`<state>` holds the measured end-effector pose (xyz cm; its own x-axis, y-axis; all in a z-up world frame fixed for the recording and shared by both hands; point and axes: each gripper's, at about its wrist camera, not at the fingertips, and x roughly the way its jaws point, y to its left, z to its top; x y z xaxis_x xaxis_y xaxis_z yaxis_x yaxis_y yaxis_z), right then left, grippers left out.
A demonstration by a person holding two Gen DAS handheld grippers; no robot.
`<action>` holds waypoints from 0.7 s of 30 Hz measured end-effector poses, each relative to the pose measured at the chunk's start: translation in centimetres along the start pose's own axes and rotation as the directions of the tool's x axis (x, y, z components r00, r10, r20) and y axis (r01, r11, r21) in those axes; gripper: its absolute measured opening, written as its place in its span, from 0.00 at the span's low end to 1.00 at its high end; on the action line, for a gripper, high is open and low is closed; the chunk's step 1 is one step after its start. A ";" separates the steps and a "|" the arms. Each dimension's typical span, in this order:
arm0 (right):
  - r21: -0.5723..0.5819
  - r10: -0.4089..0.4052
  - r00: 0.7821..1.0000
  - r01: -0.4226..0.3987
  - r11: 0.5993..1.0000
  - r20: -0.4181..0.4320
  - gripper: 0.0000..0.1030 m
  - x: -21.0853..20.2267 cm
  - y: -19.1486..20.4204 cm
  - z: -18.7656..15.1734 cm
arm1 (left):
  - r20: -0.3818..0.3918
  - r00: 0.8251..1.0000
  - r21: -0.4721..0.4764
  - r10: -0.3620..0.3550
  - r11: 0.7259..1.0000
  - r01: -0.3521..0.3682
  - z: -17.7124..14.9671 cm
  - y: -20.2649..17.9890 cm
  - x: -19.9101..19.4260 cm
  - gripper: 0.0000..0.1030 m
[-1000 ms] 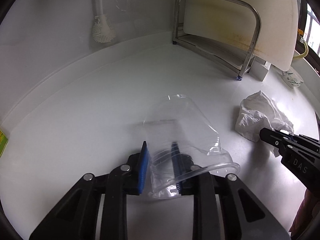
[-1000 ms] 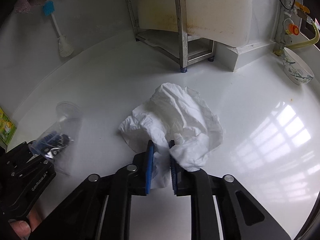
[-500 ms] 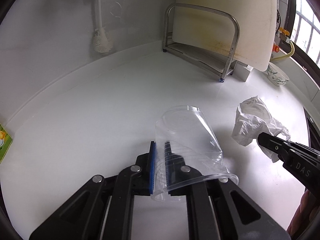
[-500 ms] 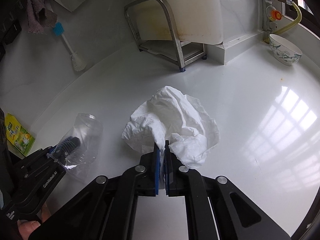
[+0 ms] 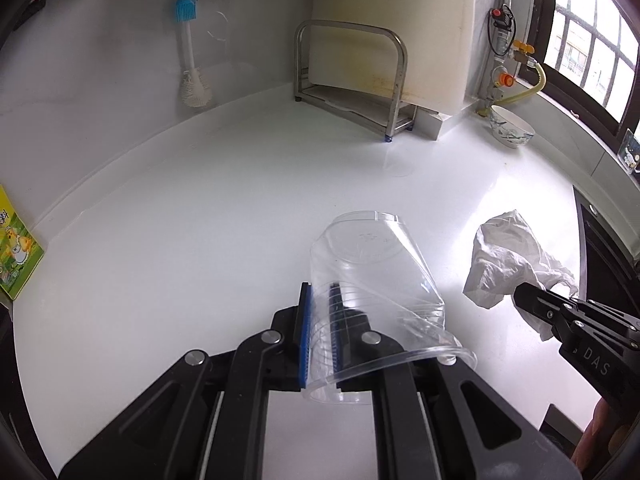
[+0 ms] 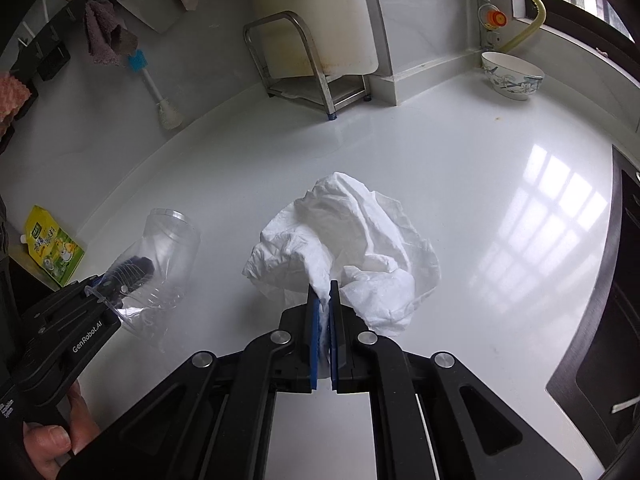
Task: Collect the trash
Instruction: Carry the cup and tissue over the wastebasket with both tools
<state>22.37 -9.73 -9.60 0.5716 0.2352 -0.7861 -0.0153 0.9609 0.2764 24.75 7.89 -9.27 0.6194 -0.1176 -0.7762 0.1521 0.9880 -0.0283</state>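
above the white desk (image 5: 200, 240), two tongs each hold one piece of trash.
the left tongs (image 5: 319, 332) are pinched tight on the wall of a clear plastic cup (image 5: 372, 280), with one blue pad inside the cup and one outside, and the cup's bottom points away from the camera. the right tongs (image 6: 325, 332) are squeezed closed on a fold of a crumpled white tissue (image 6: 352, 248), which bunches up past the tips. both things are up off the desk, near its front edge, the cup on the left and the tissue on the right, close but apart. a metal rack (image 5: 352, 80) and a brush (image 5: 190, 64) stand at the back edge, a bowl (image 6: 512, 76) sits by the back right corner, and a green and yellow pack (image 6: 54, 248) lies at the left edge.
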 end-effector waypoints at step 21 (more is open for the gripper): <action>-0.029 0.023 0.999 -0.024 0.999 -0.027 0.04 -13.6 -5.9 -12.7 | -0.054 0.998 0.054 -0.022 0.998 0.025 -9.6 -10.3 -10.8 0.09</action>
<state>4.25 -16.71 -7.53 0.5484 0.2609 -0.7945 -0.0528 0.9590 0.2785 9.16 -0.03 -6.65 0.5731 -0.1339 -0.8085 0.2090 0.9778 -0.0137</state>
